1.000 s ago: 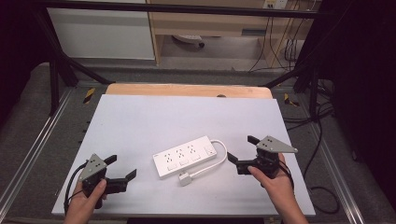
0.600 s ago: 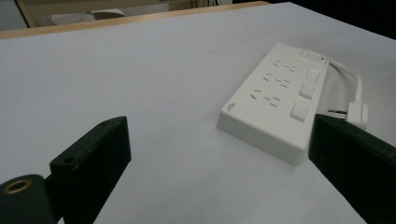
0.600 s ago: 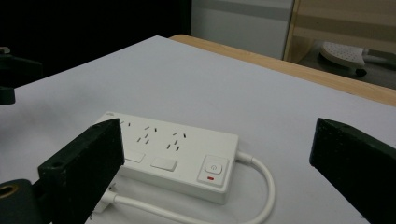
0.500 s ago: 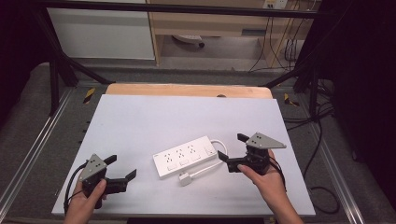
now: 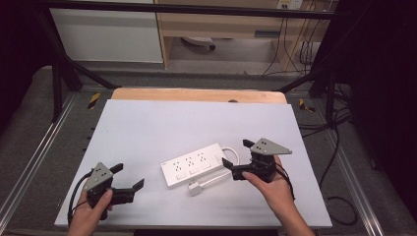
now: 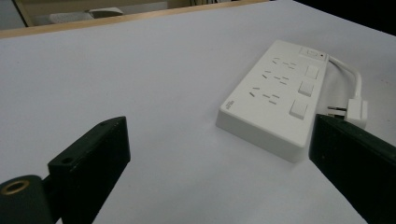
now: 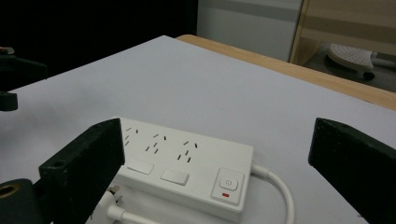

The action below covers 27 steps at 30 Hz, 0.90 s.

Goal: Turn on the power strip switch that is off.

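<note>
While the left hand-held gripper (image 5: 129,179) stays put, released, the right hand-held gripper (image 5: 236,158), also released, has neared the power strip (image 5: 193,164).

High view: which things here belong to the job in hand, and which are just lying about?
In the job:
- white power strip, with its cable and plug
- right claw, open, right beside the strip's cable end
- left claw, open, apart from the strip

Just about:
- white tabletop
- wooden board edge
- wheeled base on the floor behind
</note>
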Motion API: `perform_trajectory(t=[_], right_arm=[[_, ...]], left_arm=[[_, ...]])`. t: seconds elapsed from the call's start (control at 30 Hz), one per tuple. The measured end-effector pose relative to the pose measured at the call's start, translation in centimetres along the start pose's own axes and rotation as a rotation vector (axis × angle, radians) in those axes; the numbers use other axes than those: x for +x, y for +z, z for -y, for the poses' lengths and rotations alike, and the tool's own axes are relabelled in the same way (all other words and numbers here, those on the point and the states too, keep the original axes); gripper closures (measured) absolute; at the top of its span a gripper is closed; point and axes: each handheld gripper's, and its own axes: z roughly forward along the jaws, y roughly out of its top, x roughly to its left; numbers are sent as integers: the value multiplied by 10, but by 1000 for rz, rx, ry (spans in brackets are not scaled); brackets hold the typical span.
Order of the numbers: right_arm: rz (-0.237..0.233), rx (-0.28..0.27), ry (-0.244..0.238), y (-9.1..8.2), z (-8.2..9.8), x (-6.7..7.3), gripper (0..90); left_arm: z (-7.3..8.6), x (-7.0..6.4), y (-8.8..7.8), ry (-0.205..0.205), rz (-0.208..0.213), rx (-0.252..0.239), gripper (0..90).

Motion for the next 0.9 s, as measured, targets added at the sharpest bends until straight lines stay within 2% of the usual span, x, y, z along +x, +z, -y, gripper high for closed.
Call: perform_trajectory(t=[0.9], right_arm=[[-54,44,-18,23,3,16,62]], left_arm=[[0,0,0,4,-2,1,54]])
